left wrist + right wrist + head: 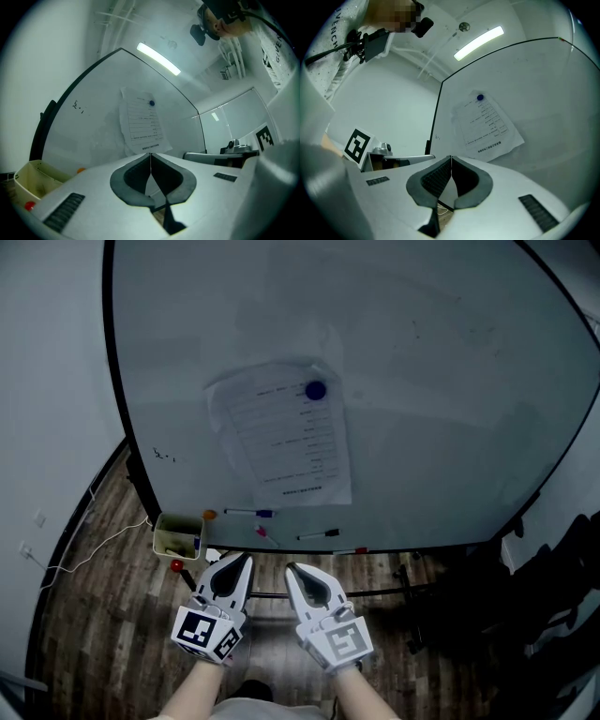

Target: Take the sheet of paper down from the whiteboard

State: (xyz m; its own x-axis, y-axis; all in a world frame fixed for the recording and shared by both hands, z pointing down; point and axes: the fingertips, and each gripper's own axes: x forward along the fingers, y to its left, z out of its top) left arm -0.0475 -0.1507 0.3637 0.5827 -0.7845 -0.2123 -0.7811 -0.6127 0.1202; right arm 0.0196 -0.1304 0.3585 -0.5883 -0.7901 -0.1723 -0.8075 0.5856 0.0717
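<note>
Paper (286, 432) hangs centre frame on the whiteboard (441, 362), held by one blue magnet (315, 390) near its upper right corner. The sheet is slightly tilted and wrinkled.

Both grippers are low centre, side by side, well short of the board. Left gripper (247, 558): jaws fully together, pad on pad, nothing in them. Right gripper (290, 567): same, closed on itself and empty.

In the way, between the jaws and the sheet's bottom edge, is the tray along the board's lower rim:
- blue-capped marker (249, 513) just under the sheet
- black marker (319, 534) to the right
- pink marker (266, 536) between them
- small orange piece (210, 515) left of the blue one
- yellowish box (177, 535) at the tray's left end, with a red knob (176, 565) just below it

A stand bar (375, 592) runs right of the grippers. A white cable (94, 554) trails over the wood floor (103, 634) at lower left. Dark clutter (525, 606) fills the lower right.

Edges: the board's black frame curves down the left and right sides. There is open board face on both sides of the sheet and above it — only a small scribble (163, 456) at far left. The sheet's lower edge ends just above the markers.
</note>
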